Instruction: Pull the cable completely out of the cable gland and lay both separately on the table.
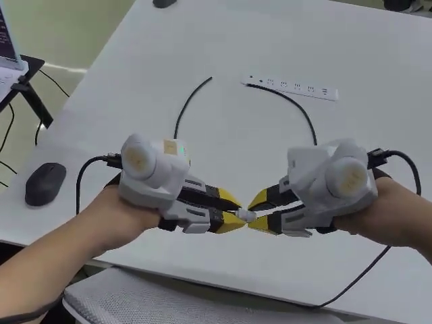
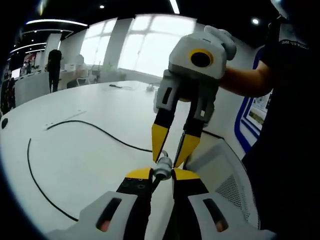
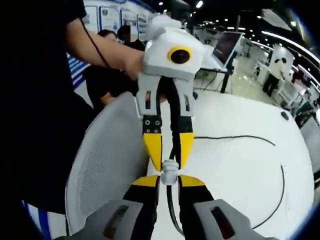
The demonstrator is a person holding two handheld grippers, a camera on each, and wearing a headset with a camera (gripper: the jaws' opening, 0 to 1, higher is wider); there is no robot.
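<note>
We pinch the gland [image 1: 244, 216] with the left gripper [image 2: 161, 175]; we cannot tell the right gripper's [image 3: 170, 181] grip. The cable [image 3: 170, 205] is not yet out, and nothing is laid down.

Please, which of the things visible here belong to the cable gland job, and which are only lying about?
Belonging to the job:
- cable gland, between the jaws
- cable running from it
- left gripper
- right gripper

Only lying about:
- power strip
- mouse
- chair at the table edge
</note>
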